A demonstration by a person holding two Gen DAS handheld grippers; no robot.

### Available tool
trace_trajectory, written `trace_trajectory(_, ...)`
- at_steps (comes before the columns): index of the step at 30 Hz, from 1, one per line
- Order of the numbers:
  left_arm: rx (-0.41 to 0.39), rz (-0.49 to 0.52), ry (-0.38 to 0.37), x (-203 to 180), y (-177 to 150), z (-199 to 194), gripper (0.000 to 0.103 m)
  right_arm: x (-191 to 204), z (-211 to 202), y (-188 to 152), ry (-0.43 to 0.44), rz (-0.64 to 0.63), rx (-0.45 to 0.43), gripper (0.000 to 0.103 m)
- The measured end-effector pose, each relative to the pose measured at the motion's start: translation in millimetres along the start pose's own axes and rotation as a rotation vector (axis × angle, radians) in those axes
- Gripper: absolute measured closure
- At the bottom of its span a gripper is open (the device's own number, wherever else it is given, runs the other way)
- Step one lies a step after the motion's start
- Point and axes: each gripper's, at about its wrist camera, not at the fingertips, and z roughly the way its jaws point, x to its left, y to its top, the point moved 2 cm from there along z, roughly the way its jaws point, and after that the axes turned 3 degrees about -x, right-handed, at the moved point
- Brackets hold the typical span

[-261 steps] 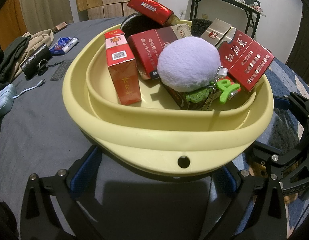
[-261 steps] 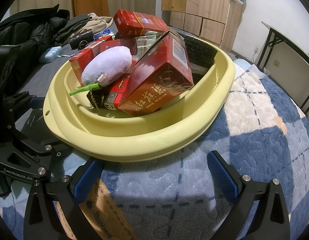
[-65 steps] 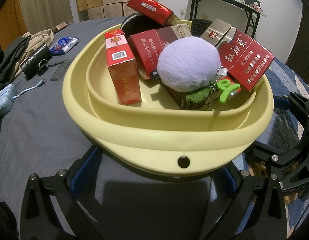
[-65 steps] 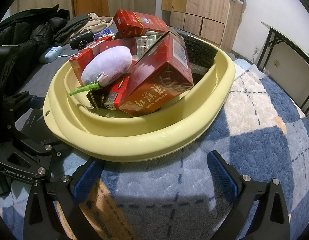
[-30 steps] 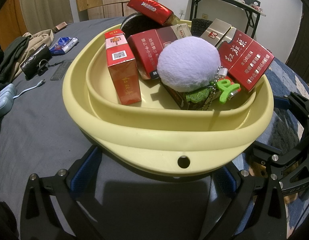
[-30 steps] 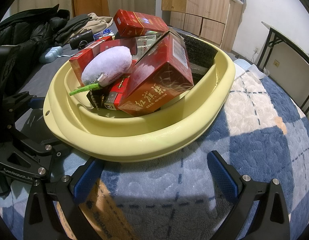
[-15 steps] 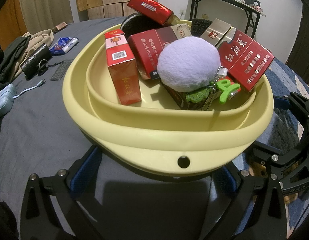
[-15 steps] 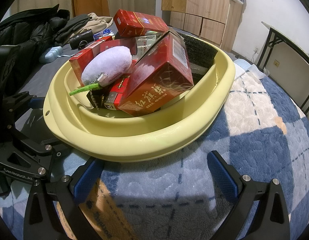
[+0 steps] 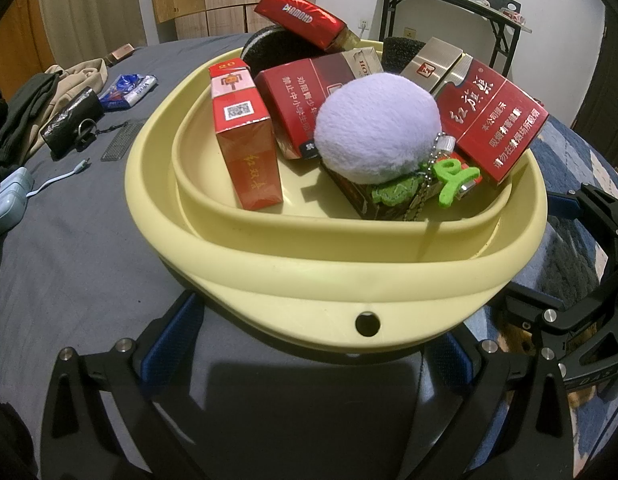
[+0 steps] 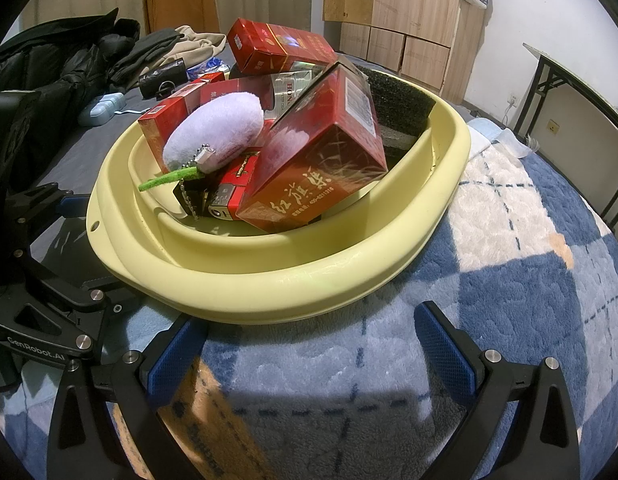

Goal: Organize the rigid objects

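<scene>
A pale yellow basin [image 9: 269, 272] [image 10: 301, 284] sits on the bed and holds several red cigarette boxes: one upright [image 9: 245, 140], one large at the right [image 9: 493, 120] [image 10: 321, 168], one on top at the back [image 9: 301, 16] [image 10: 277, 46]. A lilac plush ball [image 9: 377, 132] [image 10: 215, 136] with a green tag [image 9: 449, 180] and a ball chain lies on them. Black foam [image 10: 393, 96] fills the far end. My left gripper [image 9: 309, 344] is open just below the basin's near rim. My right gripper [image 10: 305, 348] is open in front of the basin, holding nothing.
Grey sheet [image 9: 69, 248] to the left carries a black pouch [image 9: 69, 120], a blue packet [image 9: 129, 86], a white cable [image 9: 57, 178] and clothes [image 10: 69, 60]. A blue-and-white plaid blanket [image 10: 509, 280] lies to the right. A cardboard box [image 10: 213, 420] lies under my right gripper. A folding table [image 9: 449, 8] stands behind.
</scene>
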Motion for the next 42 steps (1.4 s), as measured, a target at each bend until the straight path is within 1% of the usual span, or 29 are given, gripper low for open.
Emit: trace_trajectory(42,0.0,0.0,0.0,1.0,-0.6,-1.2,0.0,0.0,-0.3,-0.1,0.0,0.0,0.0,0.0)
